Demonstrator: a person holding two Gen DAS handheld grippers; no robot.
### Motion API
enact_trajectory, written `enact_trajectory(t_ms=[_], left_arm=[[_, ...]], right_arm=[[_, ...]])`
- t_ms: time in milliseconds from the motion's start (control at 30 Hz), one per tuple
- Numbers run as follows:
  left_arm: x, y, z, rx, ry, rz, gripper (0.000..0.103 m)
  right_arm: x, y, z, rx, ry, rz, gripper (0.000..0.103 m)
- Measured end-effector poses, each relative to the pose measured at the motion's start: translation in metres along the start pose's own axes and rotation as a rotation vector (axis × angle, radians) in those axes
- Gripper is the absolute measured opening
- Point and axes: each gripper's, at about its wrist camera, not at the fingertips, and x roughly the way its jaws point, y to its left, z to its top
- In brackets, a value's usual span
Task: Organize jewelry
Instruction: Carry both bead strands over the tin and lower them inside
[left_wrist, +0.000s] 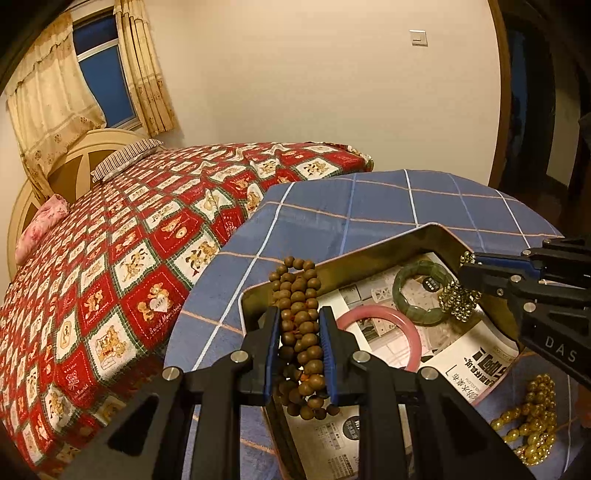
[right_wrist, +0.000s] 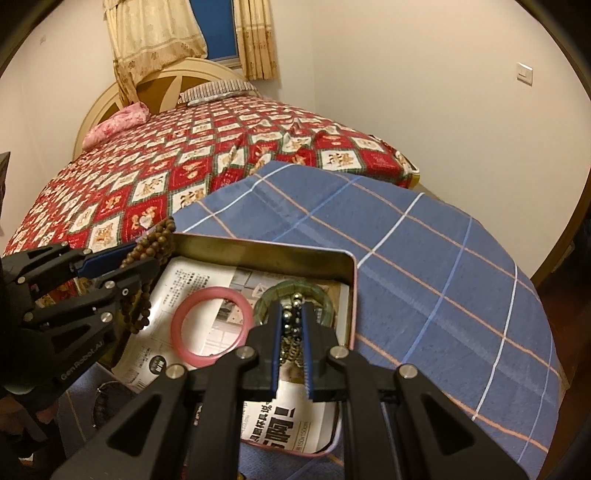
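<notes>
A metal tin (left_wrist: 332, 260) (right_wrist: 258, 247) lined with printed paper sits on the blue checked table. In it lie a pink bangle (left_wrist: 399, 321) (right_wrist: 212, 325) and a green jade bracelet (left_wrist: 417, 288) (right_wrist: 295, 290). My left gripper (left_wrist: 298, 314) (right_wrist: 136, 258) is shut on a brown wooden bead string (left_wrist: 299, 332) (right_wrist: 147, 251), held over the tin's left rim. My right gripper (right_wrist: 291, 314) (left_wrist: 465, 267) is shut on a gold metal-bead bracelet (left_wrist: 458, 301) (right_wrist: 291, 321), held over the green bracelet.
A yellow bead necklace (left_wrist: 532, 421) lies on the blue cloth (right_wrist: 424, 266) beside the tin. A bed with a red patterned quilt (left_wrist: 110, 258) (right_wrist: 184, 155) stands just behind the table. A metal ring (right_wrist: 105, 391) shows at the tin's near left.
</notes>
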Motion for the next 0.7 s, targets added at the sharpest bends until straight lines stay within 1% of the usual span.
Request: enact_trajectory(t_ms=[100,433,700], left_arm=[[0.003,-0.004,-0.002,0.018,0.004,0.003,0.021],[0.014,-0.003,-0.006,0.024,0.029,0.008,0.021],[0.015,-0.005,-0.007,0.032,0.035,0.007,0.021]], right_arm=[[0.004,0.0,-0.001,-0.004,0.009,-0.002,0.012],[0.012,0.001,-0.004,-0.019,0.026,-0.017,0.012],[0.012,0.0,-0.006,-0.018,0.031,-0.019,0.013]])
